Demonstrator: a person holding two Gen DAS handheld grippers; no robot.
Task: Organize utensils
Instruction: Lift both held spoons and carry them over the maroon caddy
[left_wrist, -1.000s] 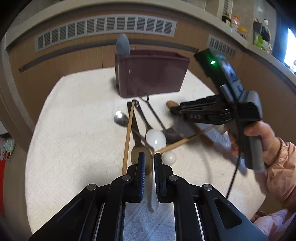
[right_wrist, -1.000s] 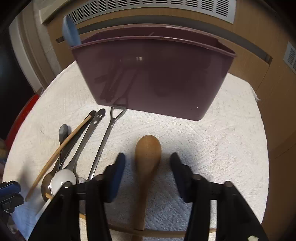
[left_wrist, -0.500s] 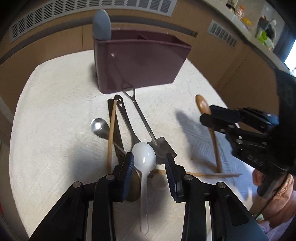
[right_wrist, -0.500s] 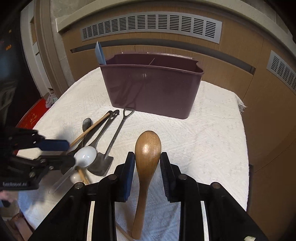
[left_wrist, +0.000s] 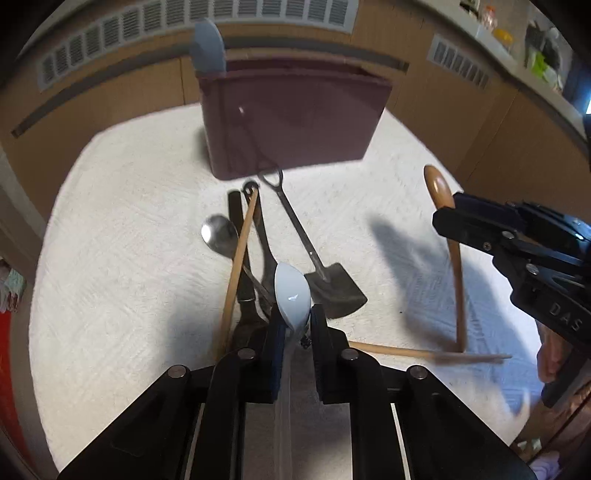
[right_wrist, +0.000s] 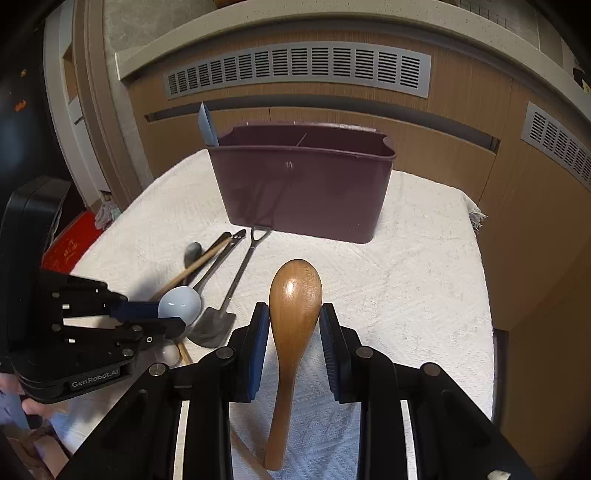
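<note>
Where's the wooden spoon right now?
The wooden spoon sits between the right gripper fingers, bowl pointing toward the maroon caddy, with the metal shovel-shaped spoon on the cloth to its left.

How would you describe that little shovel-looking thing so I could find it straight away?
Start at the dark purple caddy standing on the white cloth. Just in front of it lies a cluster of long utensils; the shovel-shaped spoon is the rightmost of these. Unlike the round-bowled spoons beside it, it has a flat, squared grey blade and a triangular loop handle pointing toward the caddy.
</note>
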